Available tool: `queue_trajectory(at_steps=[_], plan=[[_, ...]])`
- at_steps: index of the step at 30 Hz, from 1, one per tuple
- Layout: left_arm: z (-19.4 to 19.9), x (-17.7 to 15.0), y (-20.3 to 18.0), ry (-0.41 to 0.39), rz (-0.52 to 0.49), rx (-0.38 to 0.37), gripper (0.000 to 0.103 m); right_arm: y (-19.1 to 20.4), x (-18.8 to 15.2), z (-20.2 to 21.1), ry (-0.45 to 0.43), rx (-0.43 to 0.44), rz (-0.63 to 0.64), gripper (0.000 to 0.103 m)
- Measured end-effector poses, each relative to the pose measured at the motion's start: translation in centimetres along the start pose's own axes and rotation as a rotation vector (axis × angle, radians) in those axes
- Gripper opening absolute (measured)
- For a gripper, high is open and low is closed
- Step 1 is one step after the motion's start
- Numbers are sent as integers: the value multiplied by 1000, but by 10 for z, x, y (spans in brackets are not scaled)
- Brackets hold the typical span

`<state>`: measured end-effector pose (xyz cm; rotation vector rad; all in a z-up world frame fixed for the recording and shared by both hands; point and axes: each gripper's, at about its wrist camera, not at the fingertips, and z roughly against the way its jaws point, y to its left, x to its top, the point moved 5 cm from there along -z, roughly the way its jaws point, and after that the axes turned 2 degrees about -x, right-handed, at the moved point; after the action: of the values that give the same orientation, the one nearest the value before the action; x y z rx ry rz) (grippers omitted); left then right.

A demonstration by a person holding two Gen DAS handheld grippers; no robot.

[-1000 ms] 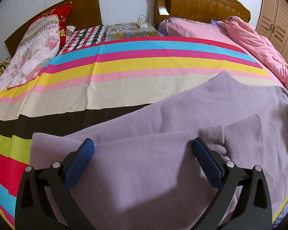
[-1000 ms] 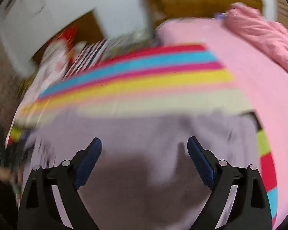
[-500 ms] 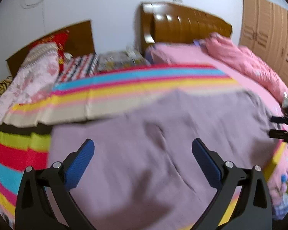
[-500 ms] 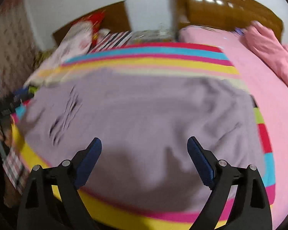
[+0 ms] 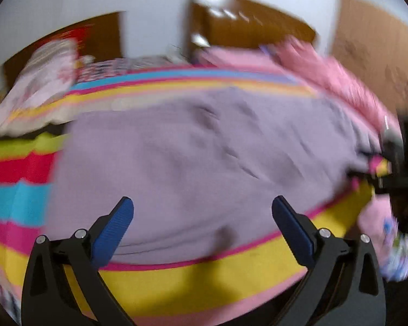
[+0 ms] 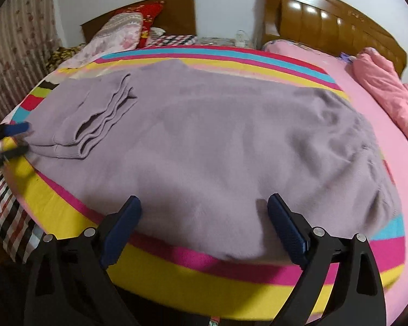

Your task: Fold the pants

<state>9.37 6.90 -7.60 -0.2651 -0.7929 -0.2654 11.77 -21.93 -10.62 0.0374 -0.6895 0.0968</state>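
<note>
The lilac knit pants (image 6: 204,135) lie spread flat across the striped bedspread, with the leg cuffs stacked at the left (image 6: 100,125) and the gathered waist at the right (image 6: 367,146). They also show, blurred, in the left wrist view (image 5: 204,163). My right gripper (image 6: 204,214) is open and empty, just above the pants' near edge. My left gripper (image 5: 202,214) is open and empty over the near edge too; it also shows at the left rim of the right wrist view (image 6: 11,138), open beside the cuffs.
The striped bedspread (image 6: 231,271) covers a bed whose near edge drops off below the grippers. A pink quilt (image 6: 389,87) is heaped at the right. Pillows (image 6: 122,32) and wooden headboards (image 6: 326,19) stand at the far end. A checked cloth (image 6: 11,222) hangs at the left.
Both grippers have pulled back toward the bed's near edge, staying open. The pants now lie flat and spread out, seen from further away. The left view is blurred by motion.
</note>
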Motion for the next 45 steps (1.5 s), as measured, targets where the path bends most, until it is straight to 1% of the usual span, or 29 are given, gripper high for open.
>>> queue_trajectory(at_steps=[1,3,5,8,9,11,12,13,14,16,19,22,24,25,26,27,28,29,31,33,34,36,37,38,39,40,42,44,45], plan=[[5,0,20,-21,47,40,102,8,6,4,-19,12,-5,91],[10,-3,56,-23,128,140,101,31,16,14,-59,91,7,91],[19,-10,81,-28,179,203,101,73,30,13,-72,158,92,91],[36,-14,95,-65,201,240,101,134,48,6,-109,213,210,91],[40,-15,98,-70,211,247,101,145,50,4,-114,224,225,91],[44,-15,110,-69,233,264,101,170,56,-10,-113,215,266,91],[49,-17,116,-71,240,282,101,171,55,-18,-98,194,271,91],[53,-16,121,-74,246,299,101,170,51,-30,-59,164,270,91],[59,-19,126,-78,252,317,101,165,43,-42,-5,163,257,91],[62,-16,133,-75,254,332,101,149,38,-42,-6,254,176,92],[59,-12,128,-56,216,353,101,140,32,-34,3,210,226,91],[45,9,99,-67,145,304,101,122,33,-24,8,232,148,91],[31,29,73,-74,98,249,101,116,39,-18,-23,223,119,91],[22,39,61,-69,66,234,102,117,48,-15,-40,191,127,91],[8,55,45,-54,11,222,102,123,58,-11,-64,183,144,91],[-3,65,36,-41,-24,215,102,128,67,-7,-90,207,162,92],[-17,76,28,-21,-57,212,102,139,77,-5,-113,267,190,92],[-36,90,24,17,-74,219,102,151,85,-7,-111,331,228,92],[-59,104,28,60,-58,230,102,175,93,-16,-81,402,330,92],[-77,114,38,93,-31,250,102,191,99,-32,-51,402,417,92],[-86,114,45,114,-27,277,102,193,100,-45,-21,381,437,92],[-99,104,56,152,-30,312,102,183,95,-71,87,326,414,93],[-109,94,62,185,-34,321,102,177,93,-70,52,370,388,93],[-115,86,64,200,-39,316,102,173,91,-69,52,391,374,93],[-112,82,65,162,-31,304,102,170,90,-68,52,387,368,93],[-107,82,67,149,-20,301,102,165,88,-65,68,370,360,93],[-108,80,67,153,-25,315,102,152,84,-56,82,371,298,93],[-109,80,65,157,-38,325,102,129,79,-42,37,384,193,93],[-109,80,66,157,-37,325,102,107,74,-31,4,358,134,93]])
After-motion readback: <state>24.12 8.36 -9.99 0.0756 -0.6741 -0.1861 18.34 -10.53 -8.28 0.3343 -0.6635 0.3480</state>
